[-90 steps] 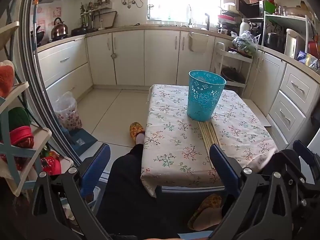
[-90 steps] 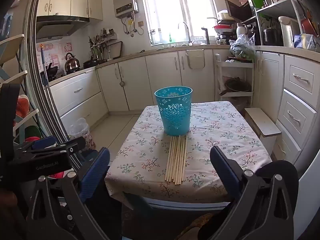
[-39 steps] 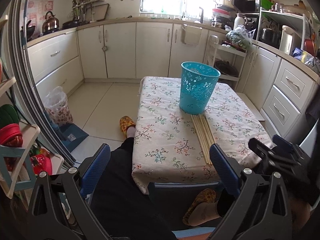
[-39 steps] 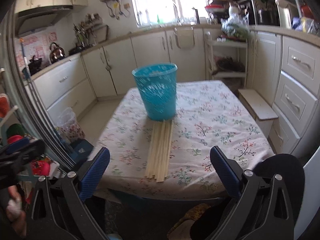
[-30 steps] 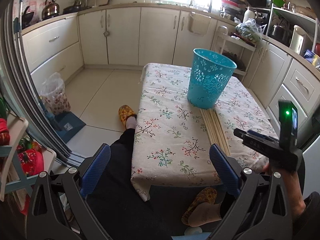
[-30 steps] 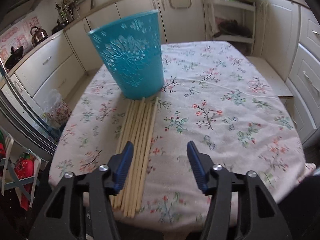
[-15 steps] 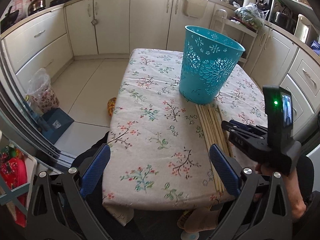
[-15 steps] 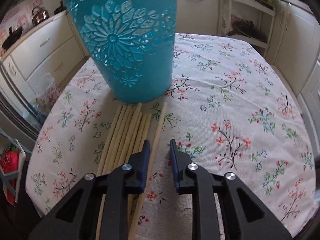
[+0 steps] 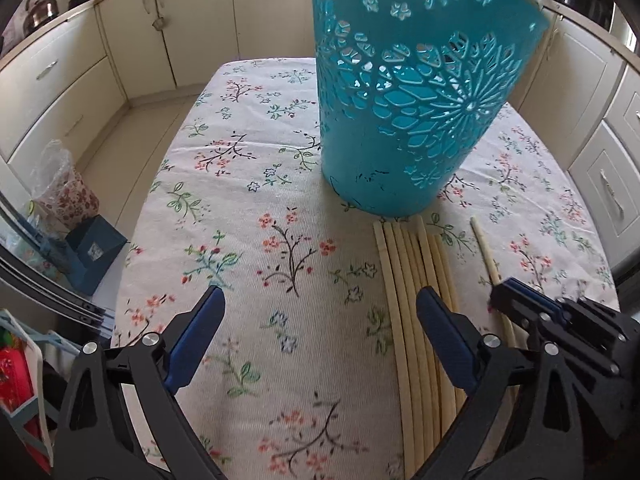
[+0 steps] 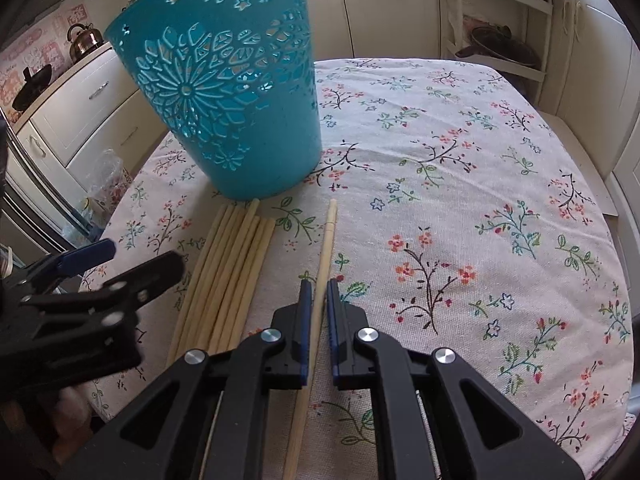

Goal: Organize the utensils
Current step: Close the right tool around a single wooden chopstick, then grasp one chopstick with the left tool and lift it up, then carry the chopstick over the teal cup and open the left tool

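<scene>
A teal cut-out basket (image 9: 408, 92) stands upright on the floral tablecloth (image 9: 248, 216); it also shows in the right wrist view (image 10: 232, 92). Several pale wooden chopsticks (image 9: 416, 300) lie side by side in front of it, also in the right wrist view (image 10: 228, 272). One chopstick (image 10: 326, 248) lies apart to their right, with my right gripper (image 10: 318, 292) closed around its middle, low on the cloth. The same chopstick (image 9: 484, 248) and right gripper (image 9: 516, 300) show in the left wrist view. My left gripper (image 9: 320, 312) is open and empty, above the cloth left of the bundle.
Cream kitchen cabinets (image 9: 132, 40) run behind and to the right (image 9: 600, 152) of the table. A bagged floral bin (image 9: 60, 192) and a blue dustpan (image 9: 92, 252) stand on the floor at left. A rack with pots (image 10: 496, 44) stands behind the table.
Both grippers moved forward and down to the table. The right gripper's jaws narrowed from wide open and closed on the rightmost chopstick, now apart from the bundle. The left gripper stayed open.
</scene>
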Available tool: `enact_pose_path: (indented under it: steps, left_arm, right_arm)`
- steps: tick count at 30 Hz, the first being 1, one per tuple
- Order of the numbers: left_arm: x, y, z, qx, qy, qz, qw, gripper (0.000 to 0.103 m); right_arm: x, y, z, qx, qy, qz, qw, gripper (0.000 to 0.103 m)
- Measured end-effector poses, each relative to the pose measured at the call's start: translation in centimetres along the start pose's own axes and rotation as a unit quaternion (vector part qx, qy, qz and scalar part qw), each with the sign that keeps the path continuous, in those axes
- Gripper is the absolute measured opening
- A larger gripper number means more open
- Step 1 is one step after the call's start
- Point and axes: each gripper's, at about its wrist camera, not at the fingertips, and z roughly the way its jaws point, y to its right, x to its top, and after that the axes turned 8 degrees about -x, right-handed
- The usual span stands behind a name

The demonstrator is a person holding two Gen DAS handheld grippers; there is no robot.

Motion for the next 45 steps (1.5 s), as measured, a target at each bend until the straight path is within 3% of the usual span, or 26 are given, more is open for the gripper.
enact_pose_path:
  steps: [4,10,12,14,16,17,19,24,27,33,41,45]
  left_arm:
    - [0.4,0.3,1.4,0.028,-0.008,0.005,0.9996,0.088]
    - [0.5,0.5,2.1,0.038,-0.007,0.013,0.9992,0.087]
    - [0.8,0.8,2.2,0.038,-0.004,0.02,0.9991,0.082]
    - [1.1,1.2,2.3,0.027,-0.002,0.029,0.9992,0.069]
    - [1.4,1.8,2.2,0.004,-0.001,0.045,0.999,0.041]
    - [1.5,2.3,2.2,-0.004,-0.002,0.055,0.9984,0.034]
    - [1.7,2.7,2.2,-0.028,-0.008,0.068,0.9973,0.009]
    - [1.8,1.5,1.4,-0.072,-0.023,0.053,0.9957,0.005]
    - [1.9,-0.4,-0.8,-0.108,-0.008,0.032,0.9936,0.005]
    - [2.6,-3.0,-7.5,-0.18,0.061,0.025,0.9814,0.005]
    - [6.3,-3.0,-15.4,-0.23,0.154,0.019,0.9608,0.005]
    - [9.1,-2.1,-17.8,-0.236,0.196,0.018,0.9516,0.005]
  right_arm:
    - [-0.1,0.1,-0.2,0.004,0.001,0.003,1.0,0.008]
    - [0.2,0.2,0.0,0.007,0.0,0.004,1.0,0.008]
    - [0.2,0.2,0.1,0.007,0.0,0.003,1.0,0.008]
    - [0.1,0.2,0.1,0.005,0.002,0.0,1.0,0.008]
    - [0.1,0.1,0.1,0.003,0.003,-0.004,1.0,0.008]
    - [0.1,0.1,0.1,0.003,0.004,-0.004,1.0,0.008]
    - [0.0,0.1,0.1,0.004,0.005,-0.003,1.0,0.008]
    - [-0.1,0.2,0.2,0.007,0.007,0.001,1.0,0.008]
    - [-0.1,0.3,0.2,0.009,0.008,0.003,1.0,0.008]
    - [-0.1,0.3,0.2,0.009,0.01,0.002,1.0,0.009]
    - [-0.1,0.4,0.2,0.01,0.011,0.003,1.0,0.009]
    - [-0.1,0.4,0.2,0.01,0.01,0.004,1.0,0.01]
